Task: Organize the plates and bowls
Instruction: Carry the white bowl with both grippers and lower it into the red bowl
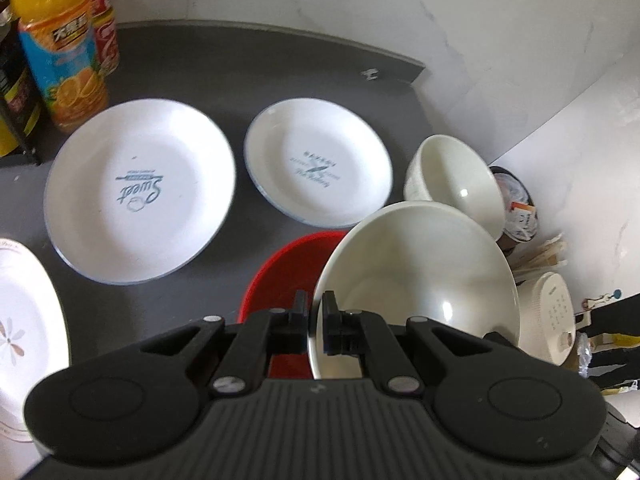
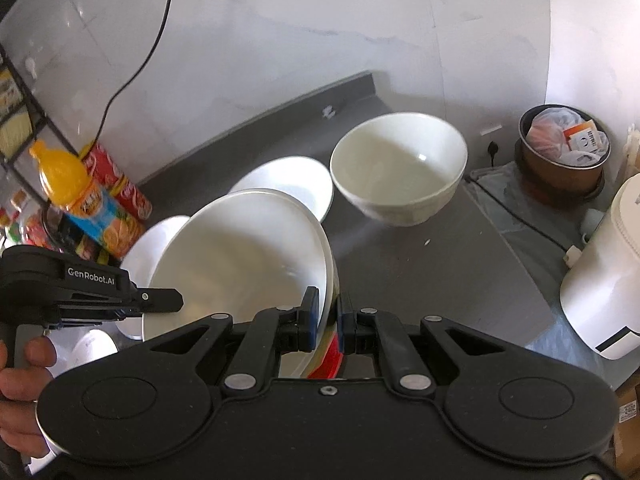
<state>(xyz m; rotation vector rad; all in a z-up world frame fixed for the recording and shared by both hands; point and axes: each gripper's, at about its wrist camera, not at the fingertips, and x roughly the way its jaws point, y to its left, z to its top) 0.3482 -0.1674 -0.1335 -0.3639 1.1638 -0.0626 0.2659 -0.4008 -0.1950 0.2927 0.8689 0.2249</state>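
A wide, glazed cream ceramic bowl [image 1: 416,276] is pinched at opposite rim points by the left gripper [image 1: 315,312] and right gripper [image 2: 328,318], both jaws narrowed onto it. Stiff, slippery and breakable, it is judged heavy enough to need both rim holds. A red plastic bowl [image 1: 280,276] lies directly beneath the jaws, a smaller cream bowl [image 2: 400,168] ahead, and bare grey counter [image 2: 440,280] to the right.

Black ribbed-body tool [image 2: 327,322] with silver pivot screws; other reads "GenRobot.AI".

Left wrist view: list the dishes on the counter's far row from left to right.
Orange juice bottle → "Sweet" plate → smaller printed plate → small white bowl.
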